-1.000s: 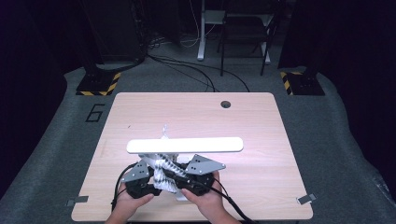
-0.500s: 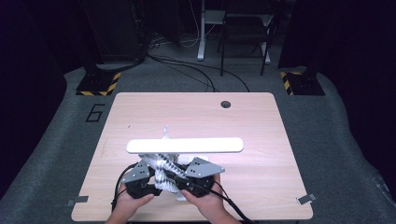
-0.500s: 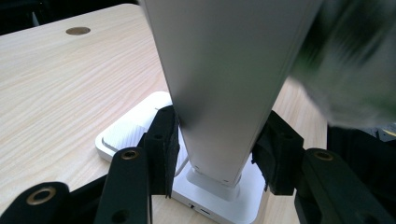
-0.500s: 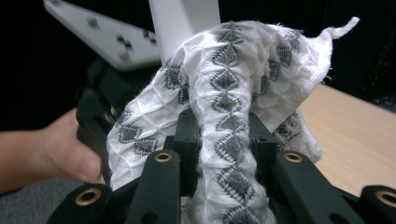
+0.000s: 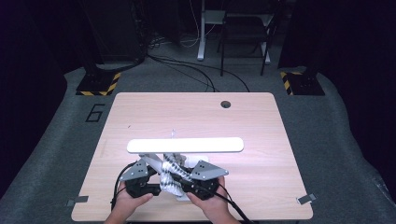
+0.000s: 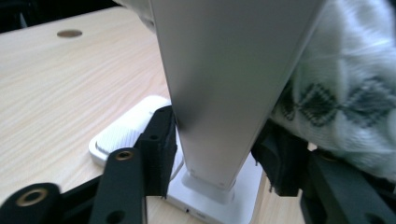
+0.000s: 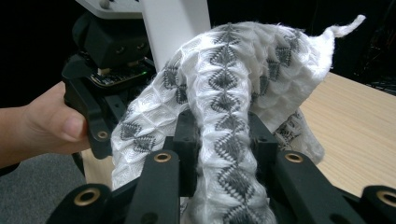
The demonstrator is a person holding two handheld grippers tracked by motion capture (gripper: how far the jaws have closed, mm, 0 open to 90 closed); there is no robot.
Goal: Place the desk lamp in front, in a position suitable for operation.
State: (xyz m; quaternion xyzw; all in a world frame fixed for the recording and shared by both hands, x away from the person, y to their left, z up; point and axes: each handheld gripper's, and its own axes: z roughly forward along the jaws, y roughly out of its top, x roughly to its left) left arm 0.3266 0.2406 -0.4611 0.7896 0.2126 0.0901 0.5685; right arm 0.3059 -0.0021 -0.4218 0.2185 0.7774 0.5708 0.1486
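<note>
Right hand-held gripper (image 7: pixel 223 140) is clenched on a soft, light, limp cloth (image 7: pixel 224 79) that should bunch easily, best pinched at a thick fold, while just beside it the left hand-held gripper (image 6: pixel 215 149) straddles the stiff lamp post (image 6: pixel 224 84), its jaws having just been opening.

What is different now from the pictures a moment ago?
Very little. The left gripper has just been opening its jaws a bit around the lamp's silver post; whether the pads press it is unclear. The right gripper keeps its grip on the white patterned cloth. The lamp's white bar and the table are unchanged.
</note>
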